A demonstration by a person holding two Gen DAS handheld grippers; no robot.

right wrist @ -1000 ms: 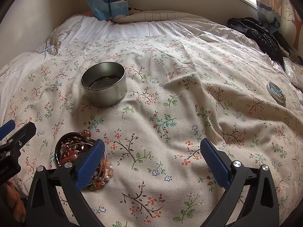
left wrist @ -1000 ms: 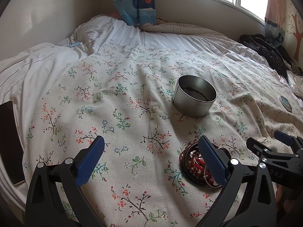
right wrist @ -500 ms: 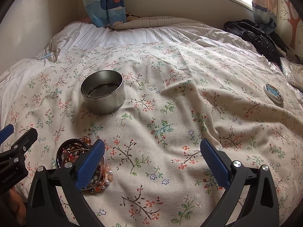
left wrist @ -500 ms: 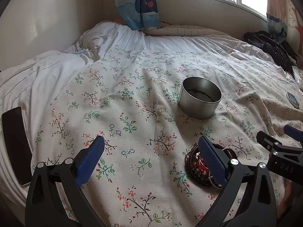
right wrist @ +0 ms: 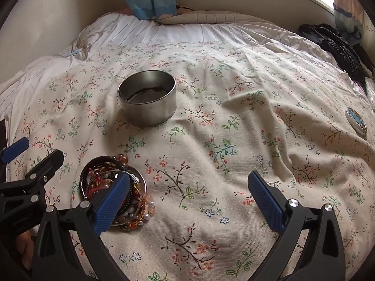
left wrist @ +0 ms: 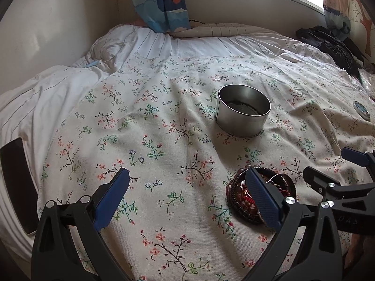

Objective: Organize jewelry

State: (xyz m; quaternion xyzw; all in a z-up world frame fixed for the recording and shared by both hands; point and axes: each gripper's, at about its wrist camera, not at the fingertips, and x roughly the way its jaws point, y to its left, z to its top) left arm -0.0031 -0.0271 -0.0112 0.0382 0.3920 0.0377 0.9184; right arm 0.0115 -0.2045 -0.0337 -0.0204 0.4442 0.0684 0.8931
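Both grippers, left gripper (left wrist: 187,194) and right gripper (right wrist: 188,197), hang spread wide (nothing held) above the bracelet pile (right wrist: 112,187) near the tin (right wrist: 147,100).

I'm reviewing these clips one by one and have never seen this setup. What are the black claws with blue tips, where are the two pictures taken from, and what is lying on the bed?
There is no robot here: a person holds a hand-operated two-finger gripper in each hand, and each carries a wide-angle camera looking forward along its fingers. One picture comes from the left gripper, the other from the right gripper; each also catches the other at its edge. Both are open and hold nothing.

On the floral bedspread stands an open round metal tin. Nearer the grippers lies a pile of bracelets and beads, and off to the right a small round lid. A dark phone lies at the left edge of the bed.
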